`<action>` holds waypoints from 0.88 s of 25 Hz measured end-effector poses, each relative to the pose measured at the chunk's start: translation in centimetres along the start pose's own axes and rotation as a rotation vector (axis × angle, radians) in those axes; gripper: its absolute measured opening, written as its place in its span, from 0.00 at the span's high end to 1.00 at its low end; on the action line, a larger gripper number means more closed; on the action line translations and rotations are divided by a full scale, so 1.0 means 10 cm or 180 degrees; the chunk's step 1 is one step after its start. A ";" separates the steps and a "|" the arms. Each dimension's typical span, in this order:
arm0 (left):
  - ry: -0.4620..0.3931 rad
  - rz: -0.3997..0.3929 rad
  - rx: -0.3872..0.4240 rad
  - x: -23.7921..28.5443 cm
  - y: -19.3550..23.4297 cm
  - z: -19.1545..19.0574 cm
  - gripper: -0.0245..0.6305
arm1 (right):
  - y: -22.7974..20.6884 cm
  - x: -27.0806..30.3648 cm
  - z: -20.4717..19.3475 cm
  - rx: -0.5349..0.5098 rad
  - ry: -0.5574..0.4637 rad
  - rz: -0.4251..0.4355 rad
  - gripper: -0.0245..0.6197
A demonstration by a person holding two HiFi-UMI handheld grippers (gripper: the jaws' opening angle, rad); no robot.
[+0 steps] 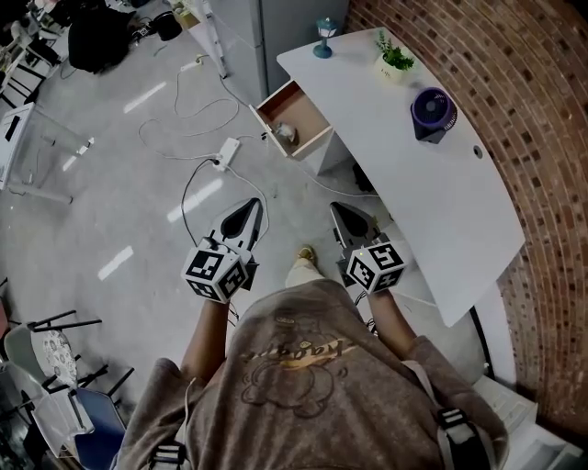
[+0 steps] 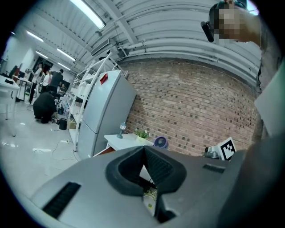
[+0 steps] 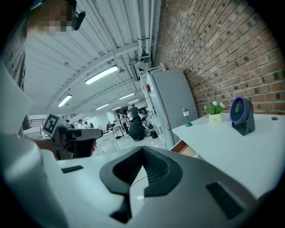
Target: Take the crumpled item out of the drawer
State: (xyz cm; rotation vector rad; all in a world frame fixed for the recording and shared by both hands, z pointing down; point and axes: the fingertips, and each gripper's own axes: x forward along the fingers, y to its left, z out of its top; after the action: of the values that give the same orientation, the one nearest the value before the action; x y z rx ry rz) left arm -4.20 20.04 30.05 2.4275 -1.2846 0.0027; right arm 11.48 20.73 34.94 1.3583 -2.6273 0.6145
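1. My left claw [image 1: 249, 206] has its jaws pressed together with nothing between them; my right claw [image 1: 337, 208] is the same, tips meeting and empty; the two are side by side over the floor [image 1: 110, 184], well apart from the drawer [image 1: 296, 117].
2. The drawer stands pulled out from the left edge of the white table [image 1: 432, 202]; the crumpled item [image 1: 286, 134] lies inside it, pale, towards the end nearer me.
3. The table's long curved edge runs close along the right of my right claw; a brick wall [image 1: 542, 138] sits behind the table.
4. Between the claws and the drawer the floor is open; a power strip [image 1: 227, 149] and looping cables [image 1: 197, 184] lie on it left of the drawer.
5. A purple fan [image 1: 432, 112], a potted plant [image 1: 395, 57] and a small lamp [image 1: 323, 39] stand on the tabletop, all clear of the drawer; a grey fridge [image 1: 276, 27] stands just beyond the drawer's far end.
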 end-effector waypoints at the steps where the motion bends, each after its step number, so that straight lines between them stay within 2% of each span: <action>1: 0.0004 0.0017 0.0006 0.10 0.02 0.02 0.95 | -0.08 0.06 0.05 0.0012 -0.0025 0.0030 0.97; 10: -0.0033 0.0139 0.0016 0.84 0.23 0.13 0.95 | -0.72 0.58 0.34 0.0012 0.0004 0.0215 0.97; 14: -0.0029 0.0253 -0.0007 1.05 0.32 0.22 0.95 | -0.86 0.78 0.41 0.0010 0.0040 0.0301 0.97; 22: -0.0075 0.0269 -0.0016 1.39 0.56 0.31 0.95 | -1.08 1.13 0.46 0.0022 0.0133 0.0340 0.97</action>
State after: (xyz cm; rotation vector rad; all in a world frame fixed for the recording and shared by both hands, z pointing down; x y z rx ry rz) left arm -1.16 5.11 31.66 2.3740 -1.3948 -0.0057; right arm 13.85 4.79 37.18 1.1994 -2.6806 0.6583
